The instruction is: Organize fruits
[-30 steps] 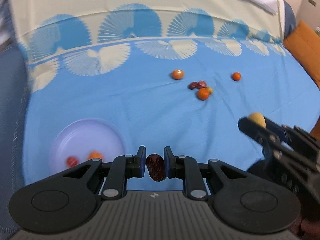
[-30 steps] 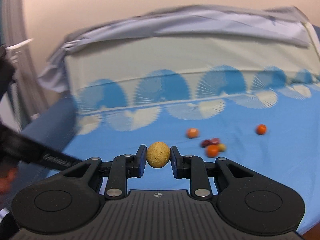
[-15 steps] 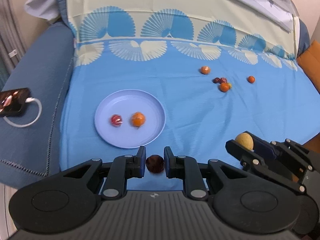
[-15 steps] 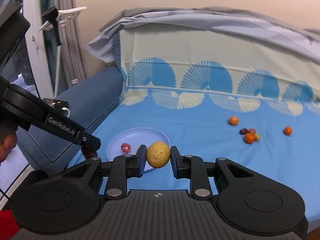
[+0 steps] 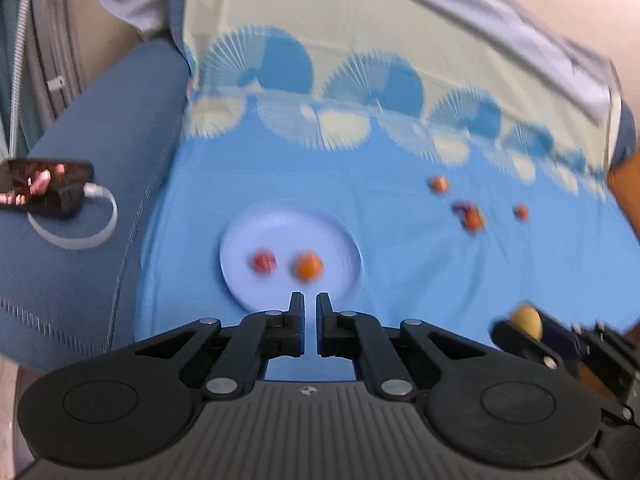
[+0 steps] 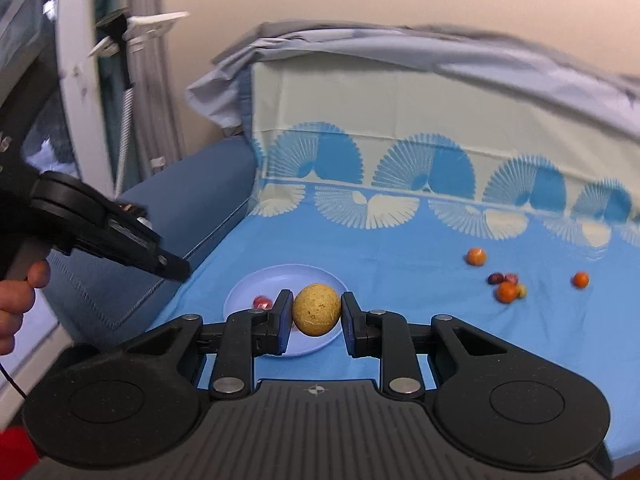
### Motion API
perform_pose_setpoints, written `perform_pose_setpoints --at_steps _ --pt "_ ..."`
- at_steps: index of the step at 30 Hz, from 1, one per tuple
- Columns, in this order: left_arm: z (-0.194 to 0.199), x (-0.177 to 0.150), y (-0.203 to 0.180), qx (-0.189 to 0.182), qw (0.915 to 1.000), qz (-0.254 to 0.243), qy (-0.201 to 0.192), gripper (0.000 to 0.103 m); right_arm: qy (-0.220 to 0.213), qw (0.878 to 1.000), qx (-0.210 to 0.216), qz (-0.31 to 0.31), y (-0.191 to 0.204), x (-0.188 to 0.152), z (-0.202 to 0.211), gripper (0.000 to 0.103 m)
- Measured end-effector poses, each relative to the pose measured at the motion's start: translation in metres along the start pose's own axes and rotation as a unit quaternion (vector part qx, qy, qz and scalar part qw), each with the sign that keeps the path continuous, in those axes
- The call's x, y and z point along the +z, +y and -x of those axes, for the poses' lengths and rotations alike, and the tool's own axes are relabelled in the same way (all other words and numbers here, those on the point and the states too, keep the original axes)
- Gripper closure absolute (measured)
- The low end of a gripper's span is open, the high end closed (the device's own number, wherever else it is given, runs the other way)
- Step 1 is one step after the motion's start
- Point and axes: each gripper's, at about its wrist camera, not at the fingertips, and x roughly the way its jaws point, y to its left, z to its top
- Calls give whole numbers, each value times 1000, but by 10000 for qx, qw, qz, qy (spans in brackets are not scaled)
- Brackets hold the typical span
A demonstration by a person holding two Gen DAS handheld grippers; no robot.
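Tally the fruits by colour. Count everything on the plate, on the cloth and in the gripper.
Orange fruits: 4
Red or dark red fruits: 3
Yellow fruits: 2
Total: 9

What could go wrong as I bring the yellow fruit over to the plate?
The yellow fruit is pinched only at its sides in the right gripper; it could slip and roll away. Dropped onto the shallow plate, it may knock out the red fruit or orange fruit there.
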Motion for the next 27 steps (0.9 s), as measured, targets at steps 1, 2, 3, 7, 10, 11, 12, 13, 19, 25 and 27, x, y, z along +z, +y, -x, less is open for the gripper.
perform_pose_setpoints --at_steps 1,2,3,7,10,11,12,13,19,25,27 --pt "-2 7 7 143 9998 50 -112 98 -94 9999 -21 -82 -5 3 -4 76" --pt "-3 12 14 261 9995 105 -164 98 -153 9998 -70 -116 -9 4 -8 76" --pt "-5 16 23 330 9991 183 -179 98 -184 9997 -108 -128 -14 5 -12 76" --pt "-22 20 45 641 9974 323 19 99 -28 9995 -214 -246 -31 -1 -30 76" --pt "-40 19 51 645 9966 427 286 99 169 9989 -247 -368 -40 -7 -42 76" --pt "-46 17 52 617 9964 457 363 99 220 9987 -271 -377 -43 -8 -45 76" --pt "-51 16 51 585 9962 480 433 99 247 9986 -288 -379 -44 -10 -46 76" --pt "-56 15 50 534 9962 481 488 99 277 9984 -304 -385 -45 -12 -48 76" --pt "-74 17 35 326 9972 328 594 95 451 9974 -348 -440 -50 -18 -56 76" --pt "-81 15 15 325 9973 150 645 57 446 9962 -468 -578 -61 -22 -53 76" --pt "-83 15 6 307 9974 50 654 56 418 9956 -518 -652 -66 -23 -51 76"
